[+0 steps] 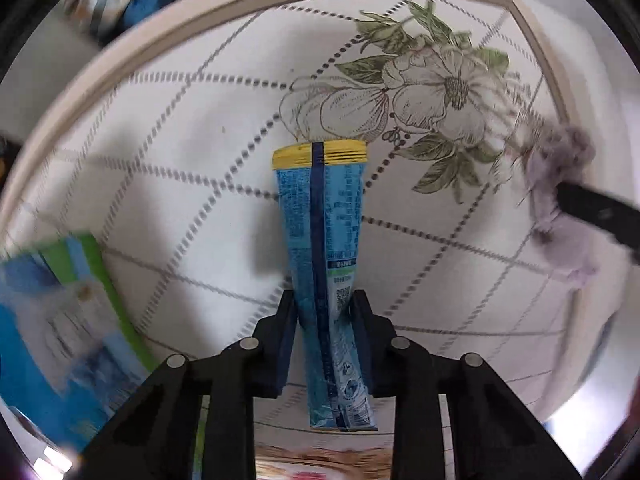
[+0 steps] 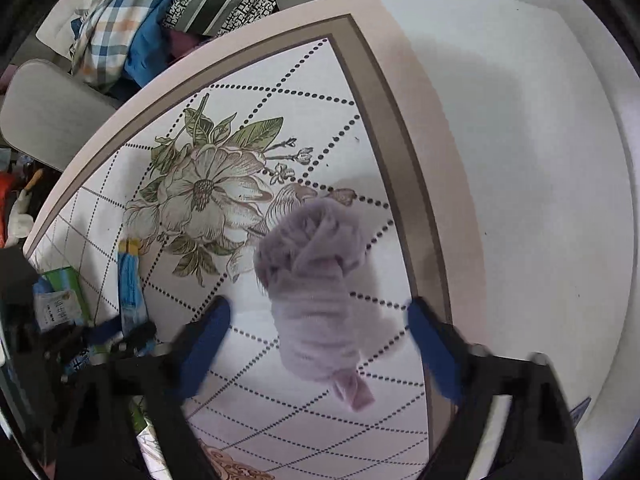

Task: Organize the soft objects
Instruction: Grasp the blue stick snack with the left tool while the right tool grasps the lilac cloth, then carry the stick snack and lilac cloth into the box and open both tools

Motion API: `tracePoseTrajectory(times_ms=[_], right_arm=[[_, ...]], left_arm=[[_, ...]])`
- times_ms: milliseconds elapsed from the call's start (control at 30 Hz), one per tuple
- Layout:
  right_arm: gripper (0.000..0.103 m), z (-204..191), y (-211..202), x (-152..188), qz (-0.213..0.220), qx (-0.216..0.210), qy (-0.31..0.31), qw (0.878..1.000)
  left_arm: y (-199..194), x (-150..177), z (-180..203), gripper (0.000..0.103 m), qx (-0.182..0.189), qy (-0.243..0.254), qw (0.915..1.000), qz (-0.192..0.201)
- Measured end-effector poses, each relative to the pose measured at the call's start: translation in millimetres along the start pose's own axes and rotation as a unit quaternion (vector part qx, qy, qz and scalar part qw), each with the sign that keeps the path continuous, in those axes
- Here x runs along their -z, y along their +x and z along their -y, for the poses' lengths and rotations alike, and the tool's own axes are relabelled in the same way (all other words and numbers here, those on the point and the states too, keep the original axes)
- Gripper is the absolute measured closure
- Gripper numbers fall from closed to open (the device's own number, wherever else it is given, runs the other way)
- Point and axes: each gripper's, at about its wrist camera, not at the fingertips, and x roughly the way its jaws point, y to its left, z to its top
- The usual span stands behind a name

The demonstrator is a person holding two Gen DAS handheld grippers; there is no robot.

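My left gripper (image 1: 323,304) is shut on a long blue pouch (image 1: 322,216) with a yellow sealed end, held above the floral mat (image 1: 180,184). The pouch also shows at the left of the right wrist view (image 2: 130,284). A lilac fluffy rolled cloth (image 2: 316,276) lies on the mat between the wide-open fingers of my right gripper (image 2: 320,312), which do not touch it. The cloth shows blurred at the right edge of the left wrist view (image 1: 560,184), with a right gripper finger (image 1: 600,216) beside it.
A green and blue packet (image 1: 76,320) lies at the mat's left, also in the right wrist view (image 2: 60,300). Plaid and patterned fabrics (image 2: 160,12) are piled beyond the mat's far edge. Bare white tabletop (image 2: 540,160) lies right of the mat.
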Motion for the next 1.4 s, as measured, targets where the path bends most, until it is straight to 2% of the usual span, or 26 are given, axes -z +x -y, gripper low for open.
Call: tracePoseTrajectory(times_ms=[67, 100, 133, 300, 467, 533, 567, 700, 1000, 1200, 1400], right_arm=[[0.056, -2, 6, -3, -0.009, 0.008, -0.005, 1.000], [0.062, -3, 8, -4, -0.013, 0.008, -0.006, 1.000], [0.063, -4, 10, -4, -0.015, 0.007, -0.005, 1.000], [0.063, -10, 12, -3, -0.017, 0.016, -0.016, 1.000], [0.064, -8, 17, -7, -0.019, 0.019, 0.001, 1.000], [0.066, -9, 16, -8, -0.017, 0.020, 0.006, 1.000], [0.067, -8, 15, -7, -0.016, 0.021, 0.007, 1.000], [0.068, -8, 6, 5, -0.008, 0.014, 0.006, 1.000], [0.069, -25, -46, 47, 0.025, -0.040, -0.008, 0.999], [0.069, -59, -91, 82, 0.053, -0.083, -0.031, 0.995], [0.069, -141, -124, 127, 0.072, -0.117, -0.092, 0.986]], left_arm=[[2, 7, -7, 0.079, 0.037, -0.046, 0.9983, -0.003], [3, 10, -9, 0.079, 0.052, -0.061, 0.9968, -0.004], [4, 13, -12, 0.079, 0.070, -0.078, 0.9945, -0.007], [6, 19, -18, 0.077, 0.090, -0.090, 0.9918, -0.008], [4, 17, -14, 0.078, 0.072, -0.078, 0.9944, -0.005], [1, 12, -8, 0.082, 0.066, -0.078, 0.9947, 0.001], [-8, -7, -3, 0.085, 0.066, -0.079, 0.9947, 0.003], [-27, 1, 7, 0.086, 0.071, -0.072, 0.9946, 0.024], [-100, 44, 16, 0.087, 0.121, -0.057, 0.9868, 0.091], [-169, 89, -25, 0.087, 0.137, -0.058, 0.9782, 0.145], [-214, 140, -92, 0.087, 0.114, -0.079, 0.9734, 0.182]])
